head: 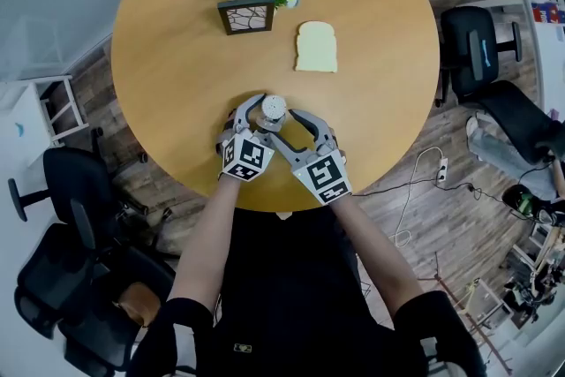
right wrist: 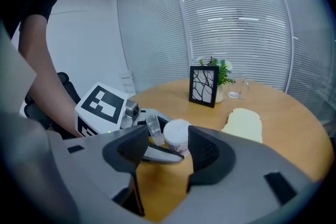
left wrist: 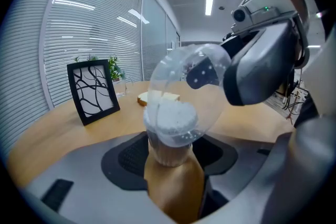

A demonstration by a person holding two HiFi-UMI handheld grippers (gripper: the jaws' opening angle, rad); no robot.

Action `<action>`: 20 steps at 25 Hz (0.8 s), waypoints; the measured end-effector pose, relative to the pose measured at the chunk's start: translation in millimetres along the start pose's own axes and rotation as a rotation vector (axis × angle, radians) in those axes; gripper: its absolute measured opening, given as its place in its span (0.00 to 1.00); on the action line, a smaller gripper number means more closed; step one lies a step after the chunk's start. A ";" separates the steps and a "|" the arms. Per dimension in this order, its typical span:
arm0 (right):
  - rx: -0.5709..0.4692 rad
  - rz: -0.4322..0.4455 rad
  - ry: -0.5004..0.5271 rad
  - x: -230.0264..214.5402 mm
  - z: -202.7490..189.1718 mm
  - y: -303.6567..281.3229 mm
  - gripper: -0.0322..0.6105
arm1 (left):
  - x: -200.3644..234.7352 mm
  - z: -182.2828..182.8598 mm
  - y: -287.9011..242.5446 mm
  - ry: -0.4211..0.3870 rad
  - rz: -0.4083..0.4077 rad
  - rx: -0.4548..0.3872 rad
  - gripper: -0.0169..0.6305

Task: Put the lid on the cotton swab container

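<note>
The left gripper [left wrist: 170, 159] pinches the cotton swab container [left wrist: 168, 145] to steady it. The right gripper [right wrist: 169, 150] has its fingers [right wrist: 207, 155] spread around it. The lid [left wrist: 173, 68] leans tilted on top, not yet seated.

Person wears a black short-sleeved top [head: 278, 296], forearms bare. Left gripper [head: 262, 112] and right gripper [head: 282, 124] are light grey moulded plastic with curved jaws and black textured pads [right wrist: 205, 152]. Each carries a cube [head: 246, 157] with black-and-white square markers on its faces.
</note>
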State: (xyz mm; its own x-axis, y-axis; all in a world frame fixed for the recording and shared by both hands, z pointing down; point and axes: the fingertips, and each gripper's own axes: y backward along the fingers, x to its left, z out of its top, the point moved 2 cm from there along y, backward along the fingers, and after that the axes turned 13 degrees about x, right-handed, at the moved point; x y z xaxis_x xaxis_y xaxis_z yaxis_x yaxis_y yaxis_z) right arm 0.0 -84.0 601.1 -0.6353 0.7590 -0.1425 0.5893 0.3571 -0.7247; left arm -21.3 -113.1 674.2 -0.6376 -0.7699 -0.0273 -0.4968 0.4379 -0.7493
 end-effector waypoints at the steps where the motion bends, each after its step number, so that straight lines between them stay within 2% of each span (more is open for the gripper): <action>1: -0.001 -0.002 -0.007 -1.2 0.7 -0.5 0.39 | 0.1 -0.3 -0.1 0.000 -0.001 -0.001 0.42; 14: -0.002 -0.046 -0.110 -24.8 4.1 -6.5 0.39 | 0.5 -1.0 -0.4 -0.001 0.000 0.002 0.42; 20: 0.009 -0.086 -0.095 -35.4 2.9 -13.1 0.39 | 0.9 -0.7 -1.1 -0.003 0.002 0.006 0.42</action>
State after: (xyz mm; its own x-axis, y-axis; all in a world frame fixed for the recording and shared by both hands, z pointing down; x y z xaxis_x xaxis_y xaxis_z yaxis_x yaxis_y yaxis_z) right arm 13.4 -117.1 613.7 -0.7278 0.6708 -0.1424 0.5264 0.4134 -0.7430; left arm -21.7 -114.0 675.4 -0.6365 -0.7707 -0.0306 -0.4922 0.4364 -0.7532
